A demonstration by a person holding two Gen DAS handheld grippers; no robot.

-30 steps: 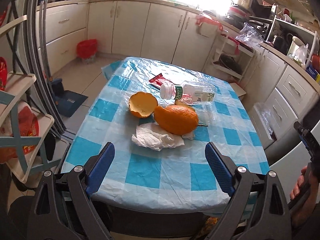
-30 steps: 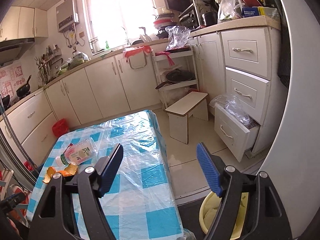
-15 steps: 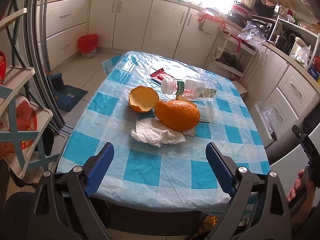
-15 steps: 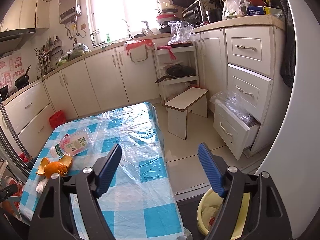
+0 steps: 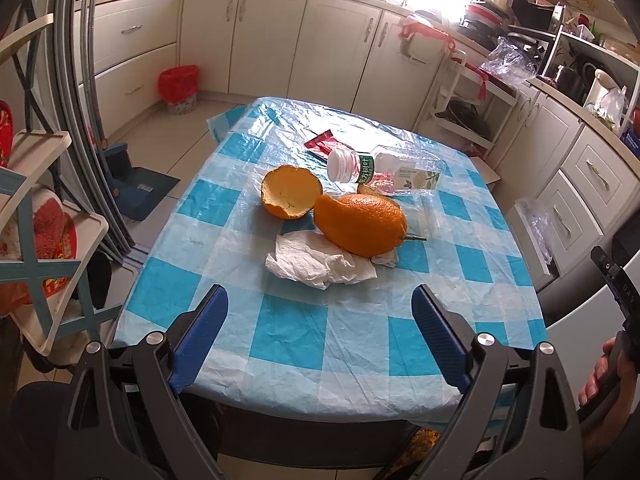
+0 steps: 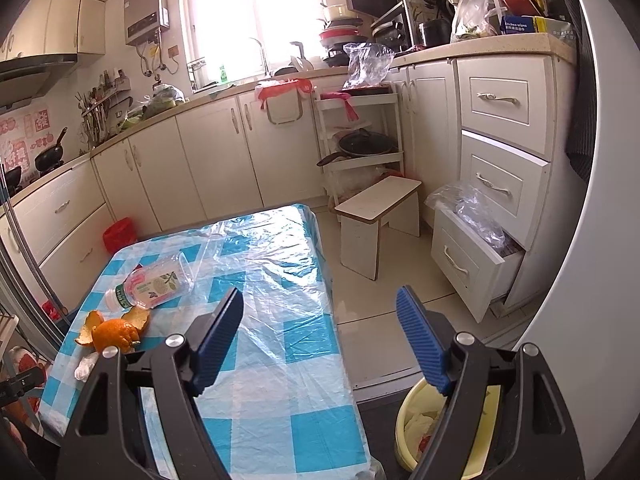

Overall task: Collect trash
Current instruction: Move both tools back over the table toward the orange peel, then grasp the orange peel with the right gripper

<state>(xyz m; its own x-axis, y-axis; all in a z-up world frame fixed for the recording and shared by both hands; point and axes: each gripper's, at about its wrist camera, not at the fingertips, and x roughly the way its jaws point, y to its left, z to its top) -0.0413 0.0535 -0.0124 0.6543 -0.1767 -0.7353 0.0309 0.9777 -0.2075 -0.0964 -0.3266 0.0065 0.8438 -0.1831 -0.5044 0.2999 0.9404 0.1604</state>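
Observation:
On the blue-checked table (image 5: 320,340) lie two orange peel pieces (image 5: 360,224), a crumpled white tissue (image 5: 316,260), an empty plastic bottle (image 5: 384,168) on its side and a red wrapper (image 5: 324,145). My left gripper (image 5: 318,328) is open and empty, held above the table's near edge, short of the tissue. My right gripper (image 6: 320,336) is open and empty above the table's right edge. The bottle (image 6: 156,284) and peels (image 6: 112,332) show at the left in the right wrist view. A yellow bin (image 6: 408,432) holding trash stands on the floor below it.
Kitchen cabinets ring the room. A white step stool (image 6: 376,216) and an open drawer (image 6: 472,264) stand right of the table. A red bin (image 5: 178,88) sits on the floor at the far left. A shelf rack (image 5: 36,216) stands left of the table.
Both grippers have risen and pulled back slightly, so the table items sit lower and farther in the views. Both stay open and empty.

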